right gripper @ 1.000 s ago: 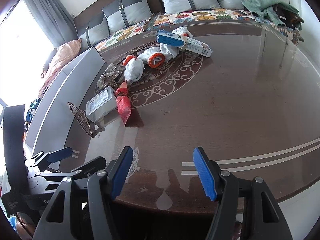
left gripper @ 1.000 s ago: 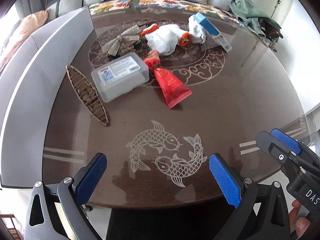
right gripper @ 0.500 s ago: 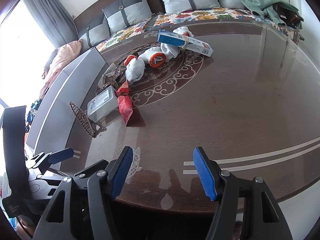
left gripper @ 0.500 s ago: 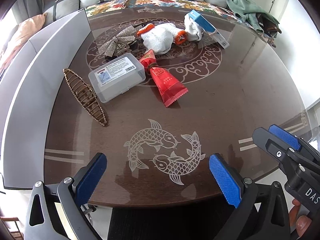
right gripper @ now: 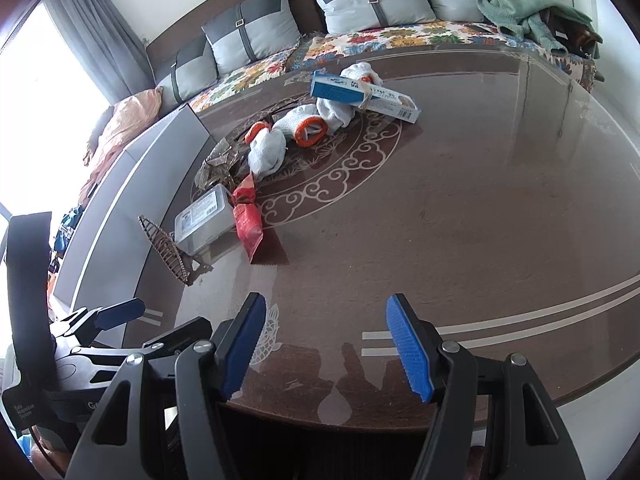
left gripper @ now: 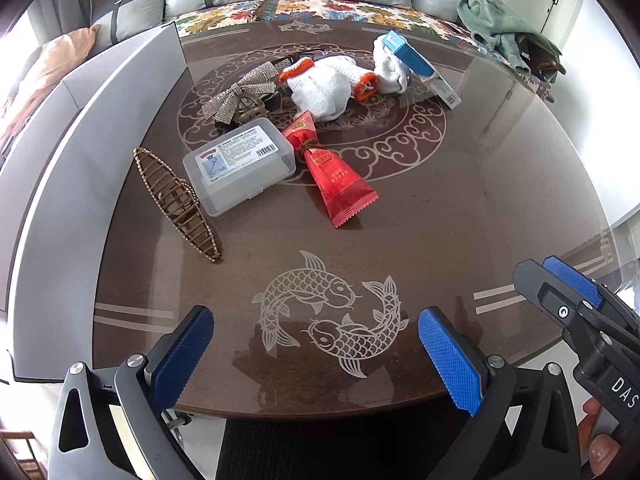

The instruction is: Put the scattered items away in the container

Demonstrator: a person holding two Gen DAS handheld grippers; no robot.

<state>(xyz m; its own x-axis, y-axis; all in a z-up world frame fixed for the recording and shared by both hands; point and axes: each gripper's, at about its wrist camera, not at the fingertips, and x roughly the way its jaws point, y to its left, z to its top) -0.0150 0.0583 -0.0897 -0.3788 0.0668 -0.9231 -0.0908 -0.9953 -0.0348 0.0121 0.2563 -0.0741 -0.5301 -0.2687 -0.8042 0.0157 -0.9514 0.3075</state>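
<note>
Scattered items lie on the far left part of a round brown glass-topped table (left gripper: 460, 208). They are a clear lidded plastic box (left gripper: 240, 164), a red tube (left gripper: 332, 172), a wooden model boat (left gripper: 176, 204), a glittery bow (left gripper: 240, 94), white gloves with orange cuffs (left gripper: 324, 84) and a blue and white carton (left gripper: 416, 64). My left gripper (left gripper: 316, 352) hangs open over the near table edge above the fish motif. My right gripper (right gripper: 326, 344) is open beside it, holding nothing. The right wrist view shows the plastic box (right gripper: 204, 220), red tube (right gripper: 248, 224) and carton (right gripper: 360, 94) well ahead.
A large grey panel (left gripper: 60, 160) runs along the table's left side. A sofa with grey cushions (right gripper: 256, 36) and a green cloth (right gripper: 516, 4) stands behind the table. The table's right half (right gripper: 480, 200) is bare. A hand (left gripper: 596, 440) holds the right gripper.
The left wrist view has shifted slightly, showing a bit more of the sofa. Both grippers stay open over the near edge. No item has moved.
</note>
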